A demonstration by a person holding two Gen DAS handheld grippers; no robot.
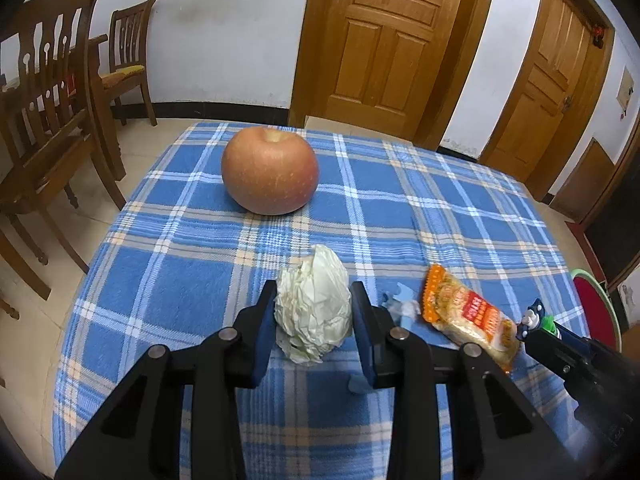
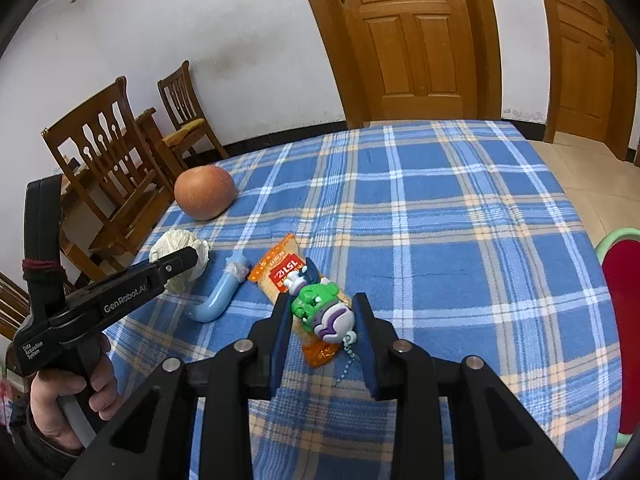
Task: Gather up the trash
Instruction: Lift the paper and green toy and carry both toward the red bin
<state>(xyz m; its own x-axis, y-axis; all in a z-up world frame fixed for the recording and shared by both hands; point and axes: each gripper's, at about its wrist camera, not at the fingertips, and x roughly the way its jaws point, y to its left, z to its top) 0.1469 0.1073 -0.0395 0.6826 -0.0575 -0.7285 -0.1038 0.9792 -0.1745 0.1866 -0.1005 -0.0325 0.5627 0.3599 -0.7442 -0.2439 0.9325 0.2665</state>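
Note:
A crumpled white paper ball point(image 1: 316, 312) lies on the blue plaid tablecloth point(image 1: 400, 208), and my left gripper point(image 1: 314, 294) is shut on it, both pads against its sides. From the right wrist view that ball point(image 2: 176, 244) shows behind the left gripper's finger. To its right lies an orange snack packet point(image 1: 468, 312) point(image 2: 278, 274). On the packet rests a green, purple and white toy figure point(image 2: 320, 308) with a bead chain. My right gripper point(image 2: 322, 302) is shut on the toy, one pad on each side.
A large apple point(image 1: 270, 170) sits farther back on the cloth. A curved light-blue tube point(image 2: 220, 300) lies between ball and packet. Wooden chairs point(image 1: 48, 92) stand left of the table, a red stool with a green rim point(image 2: 624, 320) at the right edge. A hand point(image 2: 68, 392) grips the left handle.

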